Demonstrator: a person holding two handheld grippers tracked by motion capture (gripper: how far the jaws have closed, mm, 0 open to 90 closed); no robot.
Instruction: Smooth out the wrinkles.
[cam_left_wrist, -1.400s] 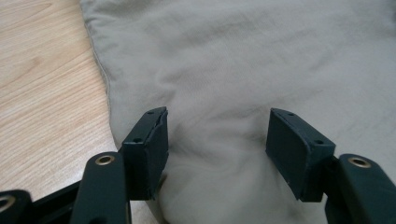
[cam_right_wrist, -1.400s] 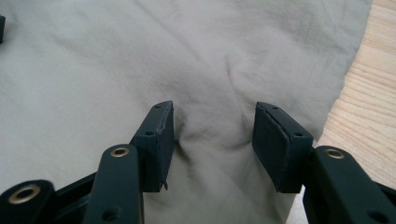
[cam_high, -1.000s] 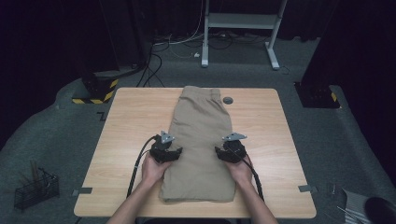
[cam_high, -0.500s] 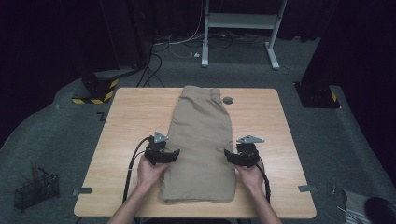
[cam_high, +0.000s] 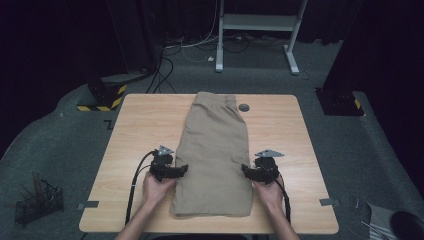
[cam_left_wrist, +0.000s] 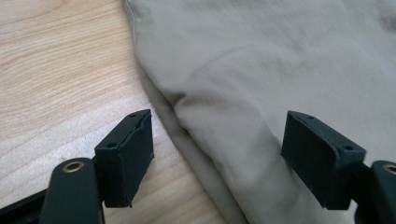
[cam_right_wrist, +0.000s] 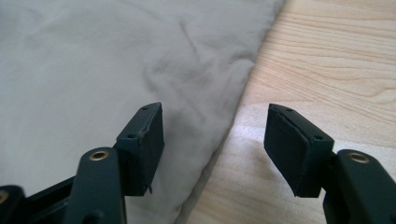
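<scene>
Shorts (cam_high: 215, 155) lie folded along the bench (cam_high: 135, 130) middle. Your left hand-held gripper (cam_high: 181, 171) and right hand-held gripper (cam_high: 247, 171) flank their edges, jaws just opened wide, nothing clamped. A dark round disc (cam_high: 243, 107) sits beside the waistband.

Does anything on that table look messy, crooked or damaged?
Nothing stands out. The folded khaki shorts lie flat and fairly straight on the wooden table, with only soft creases. No tear or stain shows.

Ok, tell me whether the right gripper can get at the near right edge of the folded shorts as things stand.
Probably yes. The right gripper sits beside the shorts with its jaws open, straddling the cloth's edge in the right gripper view, and nothing lies between them on the table.
</scene>
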